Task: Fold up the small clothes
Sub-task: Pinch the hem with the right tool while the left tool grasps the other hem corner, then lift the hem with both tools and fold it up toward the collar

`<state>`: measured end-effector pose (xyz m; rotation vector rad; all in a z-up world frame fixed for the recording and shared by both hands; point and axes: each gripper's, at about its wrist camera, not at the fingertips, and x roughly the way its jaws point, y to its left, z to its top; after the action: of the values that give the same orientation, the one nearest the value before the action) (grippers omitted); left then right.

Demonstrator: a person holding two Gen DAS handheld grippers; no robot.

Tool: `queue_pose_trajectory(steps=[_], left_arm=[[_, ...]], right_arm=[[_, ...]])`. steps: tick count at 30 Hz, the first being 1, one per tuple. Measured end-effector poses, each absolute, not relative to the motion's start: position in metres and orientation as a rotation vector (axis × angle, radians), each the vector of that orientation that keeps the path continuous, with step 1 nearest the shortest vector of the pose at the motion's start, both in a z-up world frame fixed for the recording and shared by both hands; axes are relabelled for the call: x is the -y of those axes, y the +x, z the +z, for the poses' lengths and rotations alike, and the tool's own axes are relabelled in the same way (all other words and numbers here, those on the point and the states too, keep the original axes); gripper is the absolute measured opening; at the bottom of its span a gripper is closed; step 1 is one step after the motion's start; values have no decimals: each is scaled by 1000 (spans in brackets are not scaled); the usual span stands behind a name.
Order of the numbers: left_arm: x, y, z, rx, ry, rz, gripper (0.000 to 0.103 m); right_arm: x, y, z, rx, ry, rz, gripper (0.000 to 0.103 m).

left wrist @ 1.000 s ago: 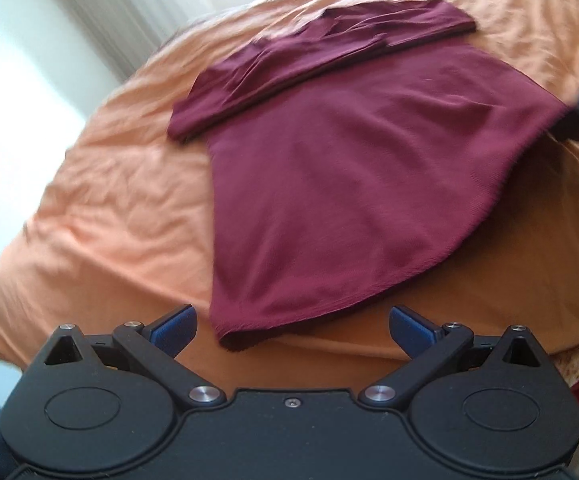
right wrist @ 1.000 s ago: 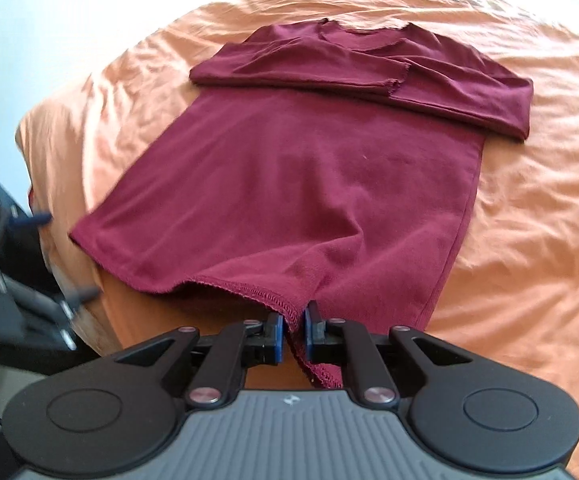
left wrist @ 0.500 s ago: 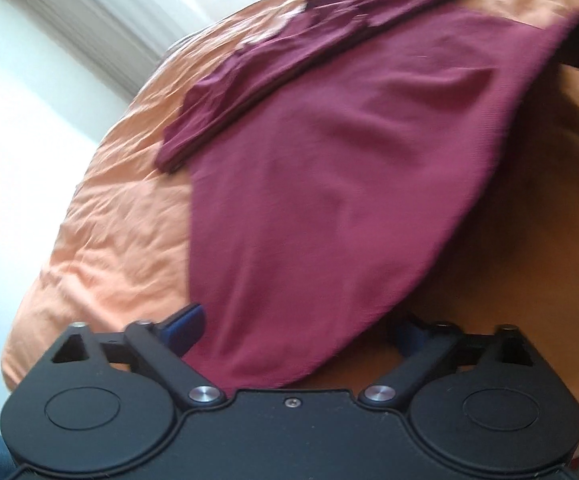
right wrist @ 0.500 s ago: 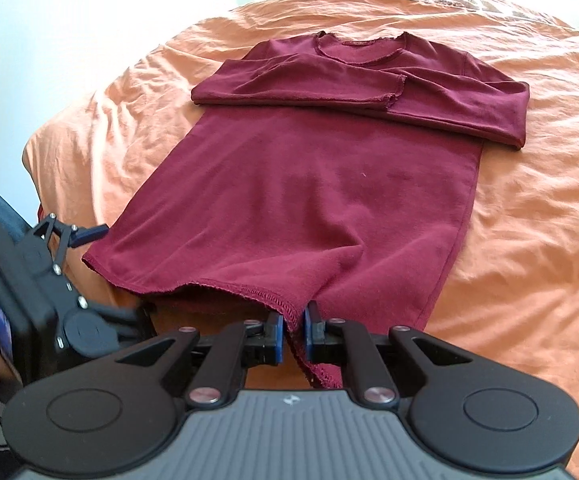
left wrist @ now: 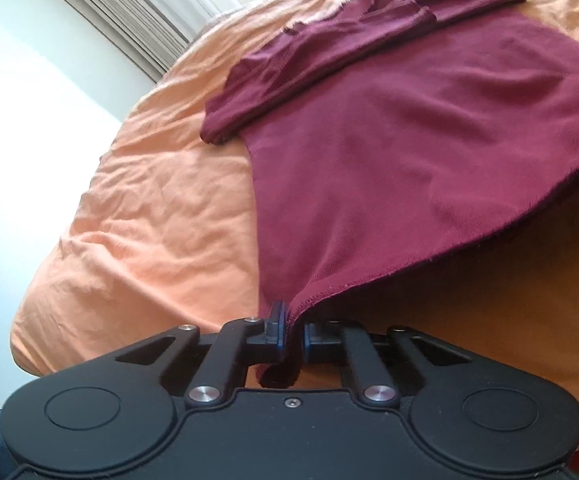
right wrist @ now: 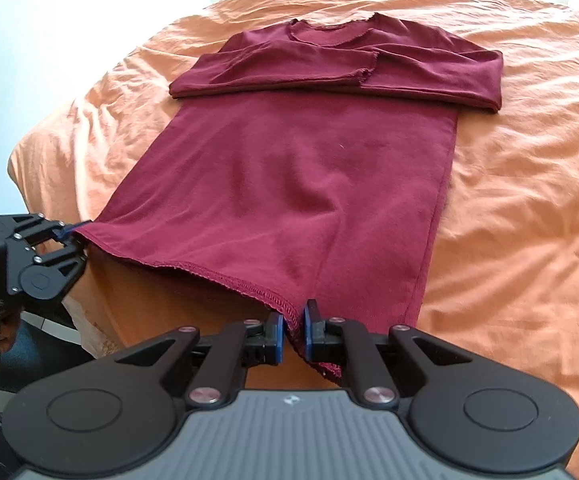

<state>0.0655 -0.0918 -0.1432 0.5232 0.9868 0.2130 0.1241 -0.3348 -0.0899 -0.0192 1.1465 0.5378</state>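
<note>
We've got the left gripper (left wrist: 294, 330) clenched on the hem corner of the maroon long-sleeved knit shirt (right wrist: 301, 184), bottom centre; right gripper (right wrist: 293, 330) clamped on the opposite hem corner. Shirt lies mid-frame on the orange crumpled bedsheet (right wrist: 521, 208), sleeves folded across the chest, upper frame

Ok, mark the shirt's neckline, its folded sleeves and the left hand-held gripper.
neckline (right wrist: 331, 34), right wrist view, collar edge.
folded sleeves (right wrist: 289, 70), right wrist view, upper sleeve's middle.
left hand-held gripper (right wrist: 74, 240), right wrist view, fingertips at hem corner.
</note>
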Motion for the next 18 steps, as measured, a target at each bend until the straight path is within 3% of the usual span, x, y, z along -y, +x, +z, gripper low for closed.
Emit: queue_pose_trajectory(steps=[7,18], left_arm=[[86,79,-131,-980,533,180,6],[62,151,-69,-851,446,53,5]], right_arm=[[333,127,-87,-1131,0,471,11],[310,164,-53,-944,-44,278,11]])
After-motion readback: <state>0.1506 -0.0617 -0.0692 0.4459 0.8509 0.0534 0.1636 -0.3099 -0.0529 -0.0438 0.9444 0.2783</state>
